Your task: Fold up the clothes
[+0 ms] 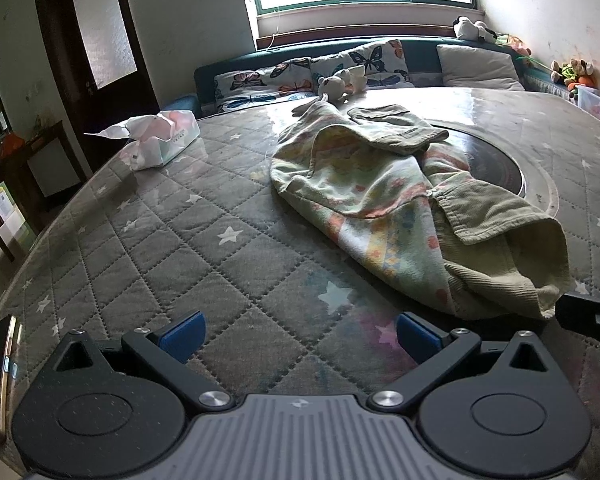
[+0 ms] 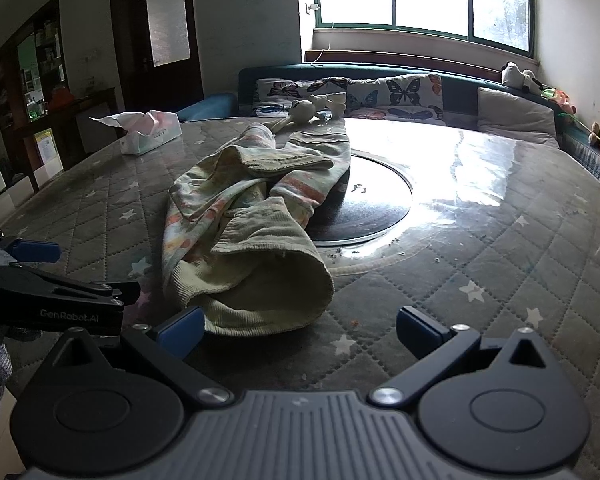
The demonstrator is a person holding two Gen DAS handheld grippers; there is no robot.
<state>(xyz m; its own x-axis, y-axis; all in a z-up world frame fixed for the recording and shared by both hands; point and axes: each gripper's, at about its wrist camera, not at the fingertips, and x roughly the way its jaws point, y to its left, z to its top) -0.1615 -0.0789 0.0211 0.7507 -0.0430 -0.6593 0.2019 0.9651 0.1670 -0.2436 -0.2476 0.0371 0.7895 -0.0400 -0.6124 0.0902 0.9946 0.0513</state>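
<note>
A crumpled pair of pale green corduroy trousers [image 1: 404,200] [image 2: 244,216] with a pastel patterned lining lies on the quilted, star-printed table cover [image 1: 172,240] [image 2: 500,264]. One leg opening faces me at the near end. My left gripper [image 1: 300,336] stands open over the bare cover, left of that leg opening. My right gripper [image 2: 300,332] is open too, its left fingertip [image 2: 182,330] close beside the trouser hem. The left gripper also shows at the left edge of the right wrist view [image 2: 36,252].
A round dark turntable [image 2: 364,204] [image 1: 496,168] sits under the trousers' far side. A tissue box [image 1: 160,140] [image 2: 148,130] stands at the far left. A plush toy [image 1: 336,86] [image 2: 312,110] and butterfly cushions [image 1: 300,76] lie beyond. A phone [image 1: 0,368] rests near left.
</note>
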